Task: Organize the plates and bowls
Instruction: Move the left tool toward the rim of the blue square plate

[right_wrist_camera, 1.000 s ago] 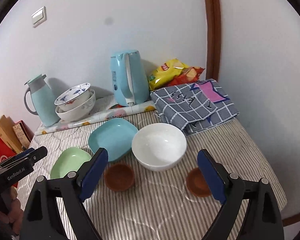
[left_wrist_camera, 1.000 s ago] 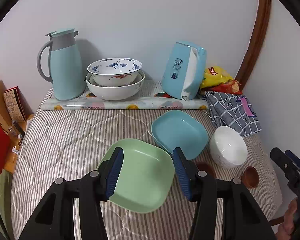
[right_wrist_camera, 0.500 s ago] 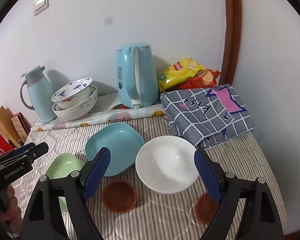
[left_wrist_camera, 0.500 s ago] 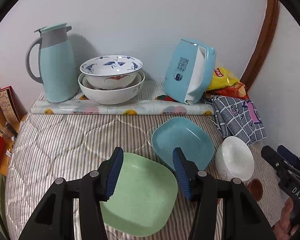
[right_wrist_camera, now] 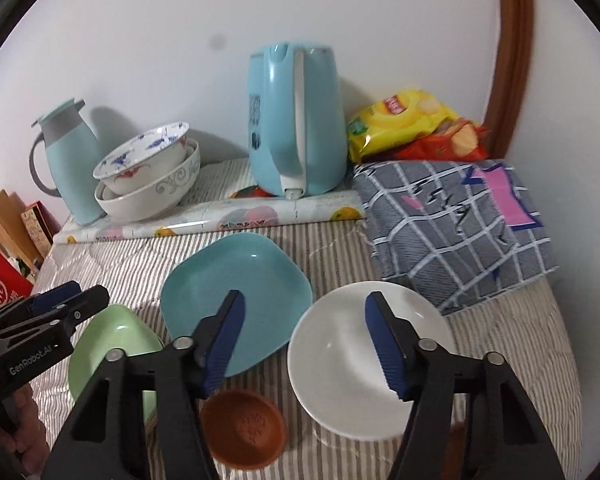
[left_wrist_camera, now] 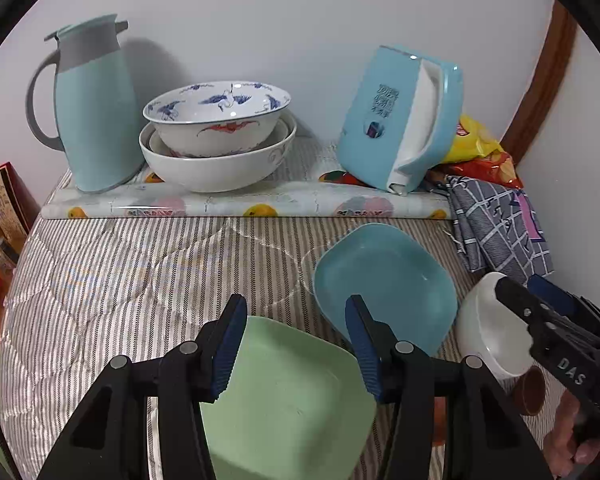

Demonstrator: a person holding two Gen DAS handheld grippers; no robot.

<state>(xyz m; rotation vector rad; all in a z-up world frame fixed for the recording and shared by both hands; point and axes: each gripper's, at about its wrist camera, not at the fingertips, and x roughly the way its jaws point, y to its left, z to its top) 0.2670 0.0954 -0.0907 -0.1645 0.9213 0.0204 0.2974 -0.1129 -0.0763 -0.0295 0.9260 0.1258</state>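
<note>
A green square plate [left_wrist_camera: 292,400] lies on the striped table cover, and my left gripper [left_wrist_camera: 296,312] hovers over its far edge, open with nothing between its pads. A blue square plate [left_wrist_camera: 384,280] sits just right of it. My right gripper [right_wrist_camera: 305,304] hangs over the white bowl [right_wrist_camera: 340,360]; its jaws are closing, the bowl's left rim lies between them, and the pads are not pressing on it. A small brown dish [right_wrist_camera: 244,428] rests in front of the blue plate [right_wrist_camera: 236,300]. Two patterned bowls [left_wrist_camera: 220,136] are nested at the back.
Along the wall stand a pale blue thermos jug [left_wrist_camera: 96,112], a blue kettle [right_wrist_camera: 300,120] and a chip bag [right_wrist_camera: 404,120]. A folded checked cloth [right_wrist_camera: 452,220] lies at the right, a rolled printed mat [left_wrist_camera: 244,204] in front of the bowls. Boxes [right_wrist_camera: 8,280] stand left.
Both grippers have moved forward and down toward the dishes. The right gripper's jaws have narrowed over the white bowl. The left jaws kept the same width.
</note>
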